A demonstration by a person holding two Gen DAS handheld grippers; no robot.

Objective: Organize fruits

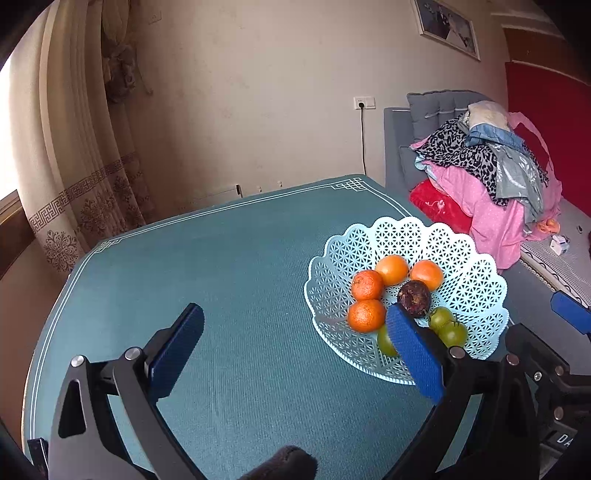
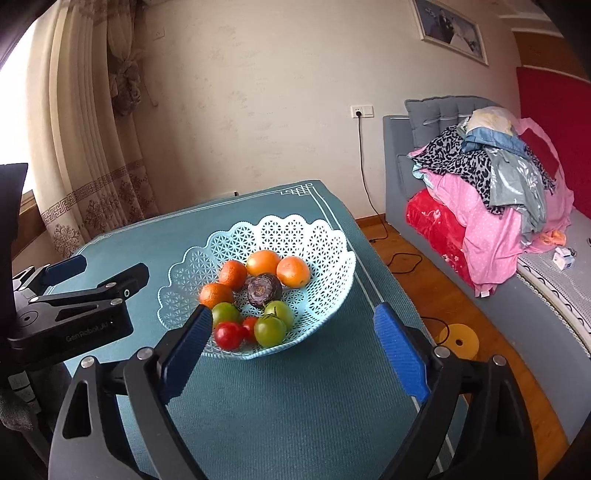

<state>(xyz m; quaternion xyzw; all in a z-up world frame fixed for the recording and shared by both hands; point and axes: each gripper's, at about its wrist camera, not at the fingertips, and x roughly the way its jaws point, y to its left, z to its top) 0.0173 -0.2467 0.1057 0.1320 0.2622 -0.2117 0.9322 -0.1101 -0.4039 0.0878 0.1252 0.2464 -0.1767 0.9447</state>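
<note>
Behind the left gripper (image 1: 295,332), jaws apart like the right gripper's (image 2: 291,328), basket (image 1: 476,258) fruit hides partly.

Home bedroom; curtained window (image 2: 92,147), sofa bed piled with clothes (image 2: 491,206), framed picture (image 2: 452,31)
</note>
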